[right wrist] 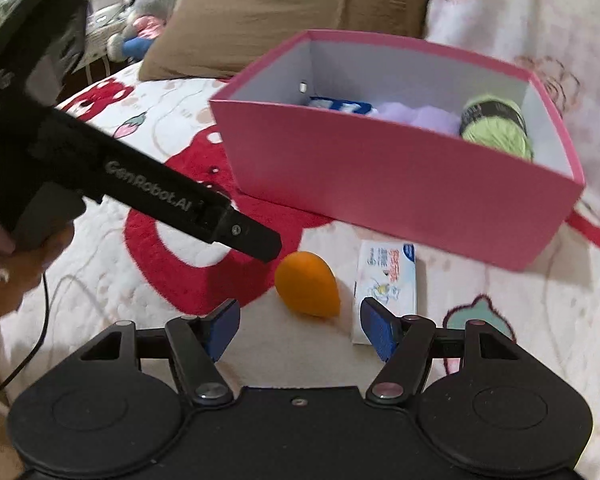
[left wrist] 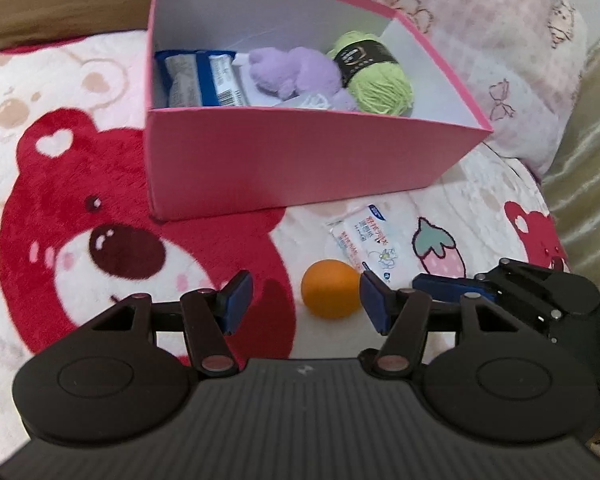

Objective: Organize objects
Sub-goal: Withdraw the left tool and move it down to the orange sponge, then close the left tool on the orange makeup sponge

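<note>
Nearest: orange egg-shaped sponge (left wrist: 331,294) on the bed (left wrist: 40,240), just ahead of left gripper (left wrist: 306,304); jaws released, nothing between them. Right gripper (right wrist: 300,330) likewise released, over sponge and wipes packet (right wrist: 386,284) beside it. Both items lie near the front wall of the pink box (left wrist: 300,168).

Step, judged: approach to pick up the loose items. Next: one gripper straddles the sponge and clenches gently.

Count: loose, 1 sponge, 1 wipes packet. In box: 1 green yarn ball (left wrist: 374,76), 1 purple plush (left wrist: 296,72), 1 blue packet (left wrist: 200,76).
</note>
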A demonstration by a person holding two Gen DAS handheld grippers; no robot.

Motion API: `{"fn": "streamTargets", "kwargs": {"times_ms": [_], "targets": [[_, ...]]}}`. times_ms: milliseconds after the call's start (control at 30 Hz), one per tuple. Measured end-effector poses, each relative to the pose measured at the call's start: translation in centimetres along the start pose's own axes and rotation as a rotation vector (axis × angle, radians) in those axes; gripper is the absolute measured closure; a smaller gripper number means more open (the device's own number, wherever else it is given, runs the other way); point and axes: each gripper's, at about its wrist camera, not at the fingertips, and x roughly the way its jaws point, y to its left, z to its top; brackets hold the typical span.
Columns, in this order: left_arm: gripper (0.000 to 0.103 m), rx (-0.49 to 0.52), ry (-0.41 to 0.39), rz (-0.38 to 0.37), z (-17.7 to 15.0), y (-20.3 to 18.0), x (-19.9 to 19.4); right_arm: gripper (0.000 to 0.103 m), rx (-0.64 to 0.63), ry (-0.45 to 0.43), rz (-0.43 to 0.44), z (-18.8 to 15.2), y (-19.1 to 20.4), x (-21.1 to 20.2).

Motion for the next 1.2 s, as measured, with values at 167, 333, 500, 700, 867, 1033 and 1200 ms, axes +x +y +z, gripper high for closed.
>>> {"fn": "streamTargets", "kwargs": {"times_ms": [167,333,500,700,867,1033,1200], "targets": [[0.045,0.03,-0.004,-0.014,-0.6,-0.6,1.0,0.032,0.098,0.012,0.052,-0.5,-0.3,0.7],[0.045,0.04,0.017,-0.026,-1.1,-1.2,1.8,0.032,0.086,0.047,0.079,-1.1,0.5,1.7],[0.054,0.034,-0.014,-0.003,-1.3,-1.2,2.0,0.032,0.073,0.071,0.055,-2.0,0.5,3.3],[0.069,0.013,0.019,-0.04,-0.4,-0.8,2.7,0.032,0.073,0.027,0.012,-2.0,0.7,3.5],[0.071,-0.049,0.045,-0.044,-0.9,-0.7,3.0,0.034,0.093,0.007,0.011,-2.1,0.7,3.8],[0.071,-0.144,0.051,-0.044,-1.6,-0.4,3.4,0.049,0.172,-0.023,-0.012,-2.7,0.1,3.9],[0.071,-0.15,0.018,-0.067,-1.8,-0.5,2.9,0.053,0.136,-0.031,-0.071,-2.3,1.1,4.1]]}}
